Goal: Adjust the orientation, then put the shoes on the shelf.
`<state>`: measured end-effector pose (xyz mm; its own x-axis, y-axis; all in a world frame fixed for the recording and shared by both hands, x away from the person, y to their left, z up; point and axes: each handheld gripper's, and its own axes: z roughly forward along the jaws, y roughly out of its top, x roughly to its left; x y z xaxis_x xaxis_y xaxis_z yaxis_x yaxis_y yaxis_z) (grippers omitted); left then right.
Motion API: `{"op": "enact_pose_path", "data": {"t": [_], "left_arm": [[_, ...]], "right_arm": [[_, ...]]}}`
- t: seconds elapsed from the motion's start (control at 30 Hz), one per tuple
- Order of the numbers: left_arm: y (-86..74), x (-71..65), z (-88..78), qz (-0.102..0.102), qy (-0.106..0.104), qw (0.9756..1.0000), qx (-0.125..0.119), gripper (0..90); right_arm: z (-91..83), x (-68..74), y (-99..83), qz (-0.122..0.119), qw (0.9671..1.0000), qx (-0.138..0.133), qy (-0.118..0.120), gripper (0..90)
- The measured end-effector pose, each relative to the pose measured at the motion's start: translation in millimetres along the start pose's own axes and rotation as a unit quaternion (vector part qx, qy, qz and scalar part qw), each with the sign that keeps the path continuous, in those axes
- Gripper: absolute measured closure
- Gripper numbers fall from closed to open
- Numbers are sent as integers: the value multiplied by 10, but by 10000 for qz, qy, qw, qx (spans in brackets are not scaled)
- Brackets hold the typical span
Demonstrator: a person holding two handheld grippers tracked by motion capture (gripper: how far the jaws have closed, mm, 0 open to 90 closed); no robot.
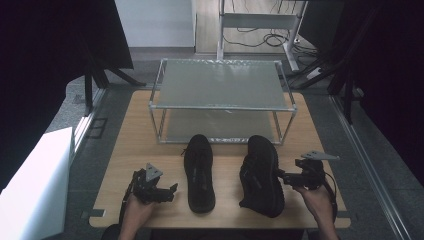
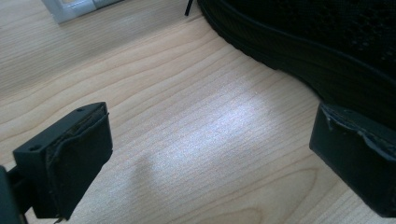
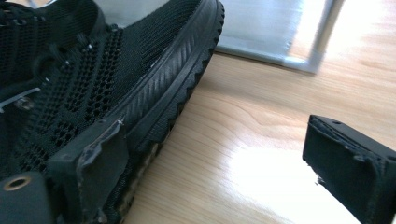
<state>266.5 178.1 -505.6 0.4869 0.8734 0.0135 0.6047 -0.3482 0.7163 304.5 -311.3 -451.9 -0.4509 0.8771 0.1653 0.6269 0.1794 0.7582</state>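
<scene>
I count two black shoes (image 1: pixel 200 172) (image 1: pixel 262 175) on the table (image 1: pixel 125 150) before one rack (image 1: pixel 222 107); no writing legible. My left gripper (image 1: pixel 172 189) and right gripper (image 1: pixel 281 175) gape wide, empty.

In your left gripper view the left shoe (image 2: pixel 327 42) runs off the top and right edges, so you see just its sole rim and some mesh. In your right gripper view the right shoe (image 3: pixel 93 84) is cut by the left edge, and your left jaw hides part of its sole. From above, your forearms leave the frame past the tabletop's (image 1: pixel 130 145) near edge.
</scene>
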Motion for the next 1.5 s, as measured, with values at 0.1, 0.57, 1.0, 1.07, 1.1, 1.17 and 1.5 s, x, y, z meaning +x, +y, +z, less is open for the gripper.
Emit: {"op": "enact_pose_path", "data": {"t": [0.1,0.57,1.0,1.07,1.1,1.17,1.5], "left_arm": [[2,-4,5,11,-3,10000,18,0],[7,-8,-2,-14,-22,10000,20,0],[43,-38,-39,-97,-51,9999,-31,0],[61,-56,-49,-135,-85,9999,-51,0],[73,-66,-56,-135,-93,9999,-46,0],[99,-90,-74,-173,-75,9998,-52,0],[388,-315,-112,-410,-260,9981,-382,1]], "right_arm": [[-20,-66,-47,115,9999,-1,-41,108],[90,-302,-262,37,9979,425,-483,133],[-21,-281,-246,-95,9993,143,-320,104],[-55,-283,-239,-54,9996,82,-272,96],[-67,-281,-237,-57,9996,64,-259,93],[-93,-266,-232,-22,9998,-4,-196,77],[-171,-143,-184,162,9986,-302,404,51]]}}
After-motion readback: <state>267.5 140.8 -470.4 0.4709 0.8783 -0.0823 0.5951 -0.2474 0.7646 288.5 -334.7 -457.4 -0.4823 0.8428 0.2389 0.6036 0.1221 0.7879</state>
